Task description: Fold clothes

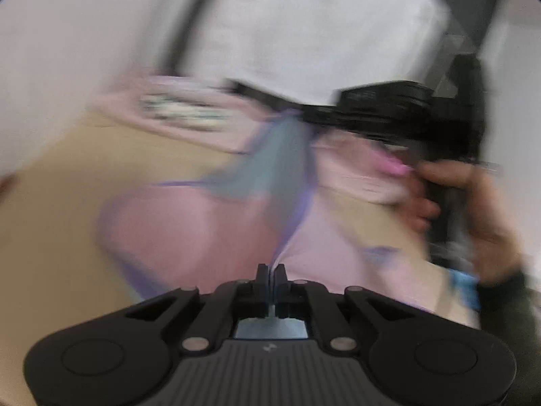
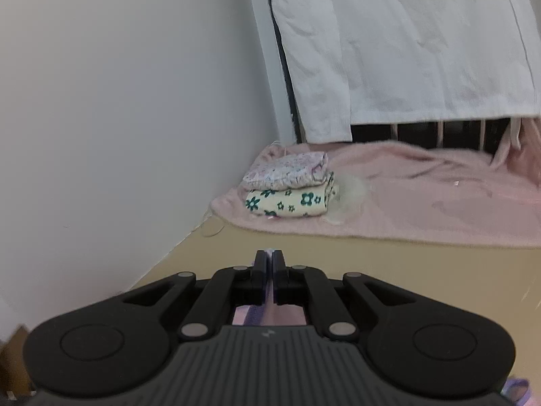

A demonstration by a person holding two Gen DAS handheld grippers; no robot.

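We hold a pink garment (image 1: 203, 223) aloft — left gripper (image 1: 270, 272) and right gripper (image 2: 269, 258) each pinch thin fabric that could slip free.

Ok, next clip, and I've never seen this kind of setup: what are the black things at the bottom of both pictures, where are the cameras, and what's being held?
There is no robot here. A person holds a two-finger gripper in each hand, and each gripper carries a fisheye camera that looks forward along its fingers. The black shape low in each picture is that gripper's own body.

The left wrist view is blurred. The left gripper is shut on a pink garment with purple trim and a blue-grey part, lifted over a tan surface. At the right, the person's hand holds the other gripper.

In the right wrist view the right gripper is shut on pink and purple cloth, probably the same garment. Beyond it, two folded clothes are stacked on a pink blanket, near a white wall.
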